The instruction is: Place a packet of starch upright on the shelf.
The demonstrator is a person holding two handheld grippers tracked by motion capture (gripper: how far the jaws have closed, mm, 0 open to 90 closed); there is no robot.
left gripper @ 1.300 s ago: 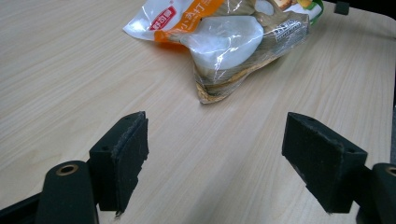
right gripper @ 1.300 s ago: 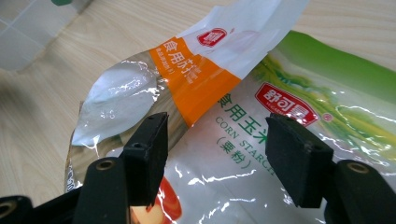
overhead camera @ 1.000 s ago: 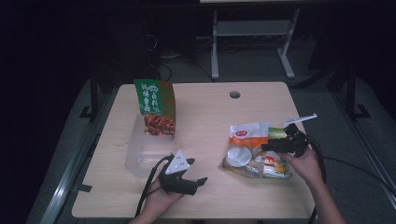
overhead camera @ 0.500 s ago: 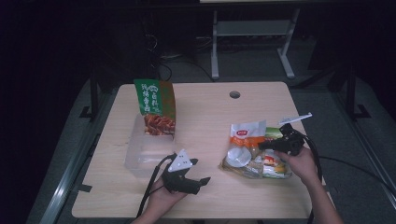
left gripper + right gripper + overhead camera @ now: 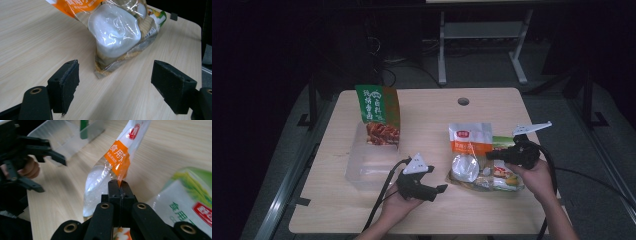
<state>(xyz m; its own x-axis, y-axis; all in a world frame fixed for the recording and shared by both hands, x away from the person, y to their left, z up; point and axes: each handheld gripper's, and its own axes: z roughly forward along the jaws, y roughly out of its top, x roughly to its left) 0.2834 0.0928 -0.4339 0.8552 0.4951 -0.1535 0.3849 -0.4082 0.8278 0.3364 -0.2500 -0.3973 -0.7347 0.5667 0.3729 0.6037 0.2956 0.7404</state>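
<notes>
The orange bag (image 5: 117, 157) is pinched at its edge by the right gripper (image 5: 120, 187). The left gripper (image 5: 115, 82), jaws wide, points at it from the left, near the clear tub (image 5: 367, 167)

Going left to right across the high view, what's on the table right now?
Clear plastic bin holding the green snack bag → left gripper → orange-labelled salt bag → right gripper
</notes>
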